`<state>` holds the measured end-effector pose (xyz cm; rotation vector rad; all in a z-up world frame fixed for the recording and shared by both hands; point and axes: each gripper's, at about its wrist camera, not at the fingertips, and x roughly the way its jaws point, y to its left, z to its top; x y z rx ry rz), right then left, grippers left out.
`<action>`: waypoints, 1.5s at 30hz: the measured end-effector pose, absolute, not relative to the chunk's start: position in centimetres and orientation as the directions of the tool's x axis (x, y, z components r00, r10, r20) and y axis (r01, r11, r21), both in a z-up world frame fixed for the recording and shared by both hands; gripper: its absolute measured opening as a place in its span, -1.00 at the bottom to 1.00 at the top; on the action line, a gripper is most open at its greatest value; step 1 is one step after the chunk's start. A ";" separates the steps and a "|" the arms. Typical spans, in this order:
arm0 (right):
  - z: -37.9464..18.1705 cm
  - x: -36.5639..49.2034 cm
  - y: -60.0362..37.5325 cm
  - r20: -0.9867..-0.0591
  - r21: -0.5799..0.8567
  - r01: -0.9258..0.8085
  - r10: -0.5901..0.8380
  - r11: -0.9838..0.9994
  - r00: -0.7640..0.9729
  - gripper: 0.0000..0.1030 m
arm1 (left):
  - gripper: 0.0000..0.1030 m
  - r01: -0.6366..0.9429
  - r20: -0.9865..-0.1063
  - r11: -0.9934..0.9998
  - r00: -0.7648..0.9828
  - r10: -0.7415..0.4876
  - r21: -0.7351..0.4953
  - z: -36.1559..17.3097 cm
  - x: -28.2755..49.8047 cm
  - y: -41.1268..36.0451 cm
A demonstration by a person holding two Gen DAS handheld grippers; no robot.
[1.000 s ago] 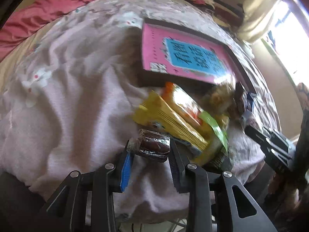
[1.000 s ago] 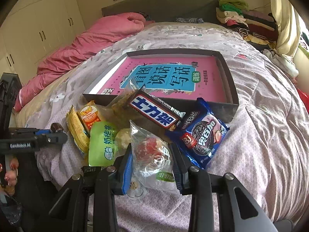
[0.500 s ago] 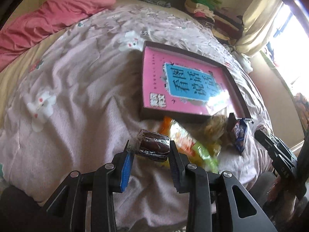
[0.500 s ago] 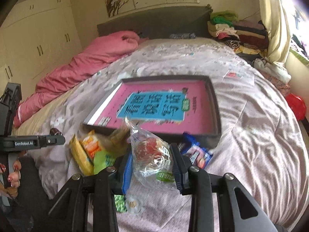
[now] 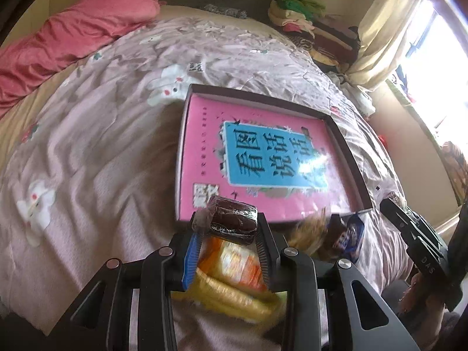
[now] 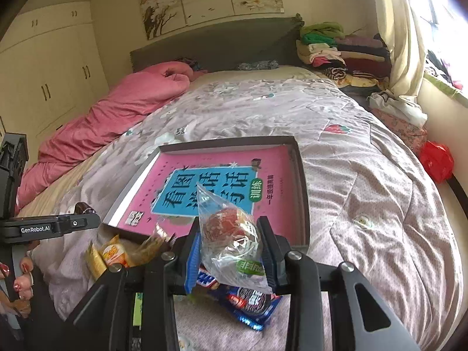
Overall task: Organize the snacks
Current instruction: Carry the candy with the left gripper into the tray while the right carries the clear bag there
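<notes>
My left gripper (image 5: 226,228) is shut on a small brown wrapped cake (image 5: 232,223), held above the near edge of the dark tray (image 5: 348,152) with a pink book inside. My right gripper (image 6: 231,245) is shut on a clear bag with a red-brown snack (image 6: 231,234), held just before the tray's near edge (image 6: 302,175). Loose snacks lie on the quilt below: yellow and orange packets (image 5: 234,286), a blue cookie pack (image 6: 251,304), a blue bar (image 5: 349,234). The left gripper also shows in the right wrist view (image 6: 84,213).
The tray lies on a pinkish floral quilt (image 6: 365,193). A pink duvet (image 6: 117,117) is bunched at the far left. Folded clothes (image 6: 336,46) are stacked by the headboard. A red bag (image 6: 435,161) sits off the bed's right side.
Both grippers have lifted with their snacks and moved forward toward the tray. The loose snack pile has dropped lower in both views.
</notes>
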<state>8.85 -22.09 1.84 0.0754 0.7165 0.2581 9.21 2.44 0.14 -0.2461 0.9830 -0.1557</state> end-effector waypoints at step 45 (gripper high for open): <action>-3.3 16.5 -22.0 -0.730 0.058 -0.092 0.105 0.994 0.675 -0.28 | -0.30 0.018 -0.857 0.975 0.474 -0.202 -0.220 -5.2 15.5 -0.3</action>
